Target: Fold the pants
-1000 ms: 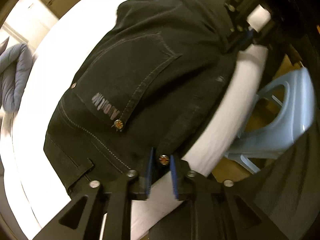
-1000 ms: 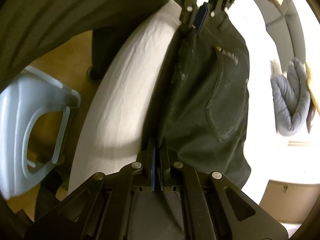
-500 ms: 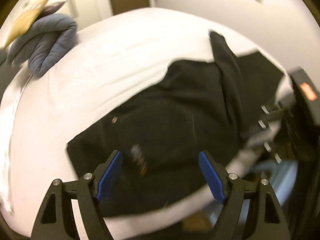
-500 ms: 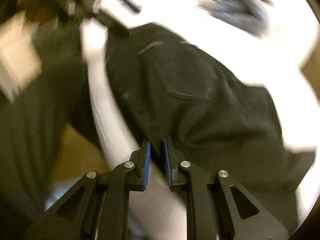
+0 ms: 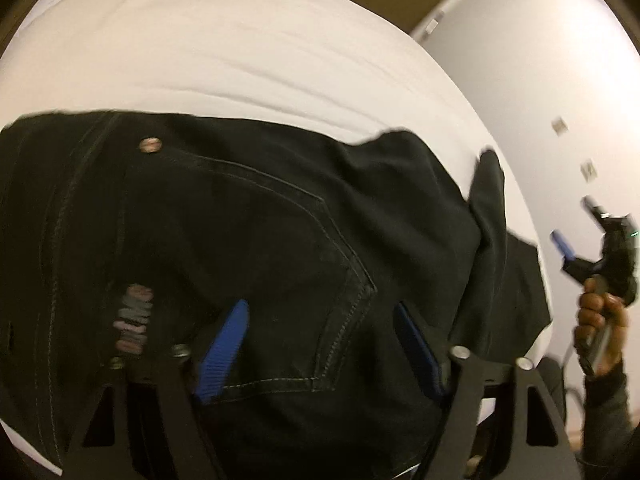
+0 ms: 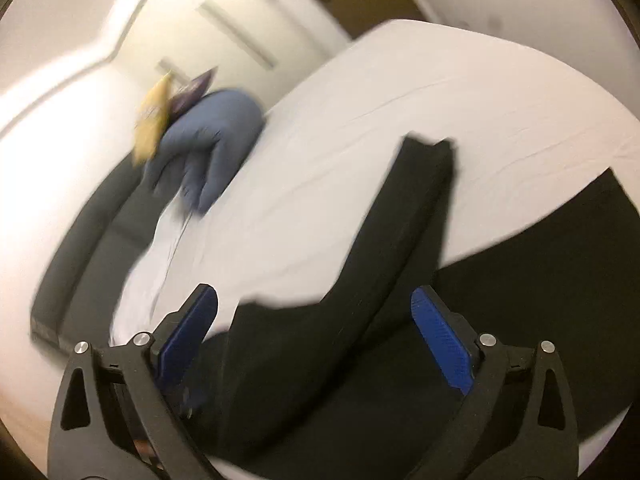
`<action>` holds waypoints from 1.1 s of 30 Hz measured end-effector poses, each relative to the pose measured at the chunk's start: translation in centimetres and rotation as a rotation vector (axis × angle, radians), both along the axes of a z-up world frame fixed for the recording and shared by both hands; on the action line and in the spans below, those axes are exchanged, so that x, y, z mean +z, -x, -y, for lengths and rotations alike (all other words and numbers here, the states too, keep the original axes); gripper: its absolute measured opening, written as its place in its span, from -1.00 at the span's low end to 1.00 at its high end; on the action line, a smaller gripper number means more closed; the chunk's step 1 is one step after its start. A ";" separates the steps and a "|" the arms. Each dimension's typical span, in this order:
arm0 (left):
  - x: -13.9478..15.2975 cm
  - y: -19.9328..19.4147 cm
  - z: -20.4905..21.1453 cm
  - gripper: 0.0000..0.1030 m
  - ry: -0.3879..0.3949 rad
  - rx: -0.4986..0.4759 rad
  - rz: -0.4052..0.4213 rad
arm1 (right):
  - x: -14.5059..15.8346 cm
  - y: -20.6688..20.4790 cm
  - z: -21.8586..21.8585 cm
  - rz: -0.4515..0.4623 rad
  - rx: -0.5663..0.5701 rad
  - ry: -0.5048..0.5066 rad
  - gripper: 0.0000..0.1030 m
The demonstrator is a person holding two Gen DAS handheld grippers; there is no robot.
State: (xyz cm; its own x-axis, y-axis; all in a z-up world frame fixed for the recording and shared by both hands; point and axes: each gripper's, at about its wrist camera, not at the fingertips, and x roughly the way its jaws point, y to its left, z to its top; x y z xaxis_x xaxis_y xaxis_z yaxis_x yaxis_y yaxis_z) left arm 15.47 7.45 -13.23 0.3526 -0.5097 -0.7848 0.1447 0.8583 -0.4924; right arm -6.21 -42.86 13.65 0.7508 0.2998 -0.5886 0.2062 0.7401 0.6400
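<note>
Since the earlier frames we had let go of the pants, both claws just opening. In the left view, our left gripper hovered released over the back pocket; the right gripper stood at three o'clock. In the right view, released, it faced one leg toward twelve on the bed, blue blanket at ten. Next, we judged, regrip that leg.
</note>
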 end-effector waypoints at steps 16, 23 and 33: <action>-1.9 -1.9 1.2 -0.79 0.177 0.085 -0.094 | -12.6 -12.2 8.6 -0.211 -0.178 -0.352 0.13; -2.4 -1.4 0.3 -0.96 0.171 0.093 -0.127 | -16.6 -16.8 9.3 -0.210 -0.183 -0.392 -0.65; -2.4 -1.6 1.2 -0.95 0.142 0.075 -0.136 | -10.7 -15.4 8.5 -0.095 -0.196 -0.338 -0.96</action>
State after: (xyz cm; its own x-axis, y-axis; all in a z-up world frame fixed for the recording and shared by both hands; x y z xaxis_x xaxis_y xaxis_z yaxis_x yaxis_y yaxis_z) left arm 17.11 6.28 -15.63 0.2892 -0.5945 -0.7502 0.0068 0.7850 -0.6194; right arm 9.24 -51.35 2.93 0.7602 0.3447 -0.5507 0.3922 0.4323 0.8120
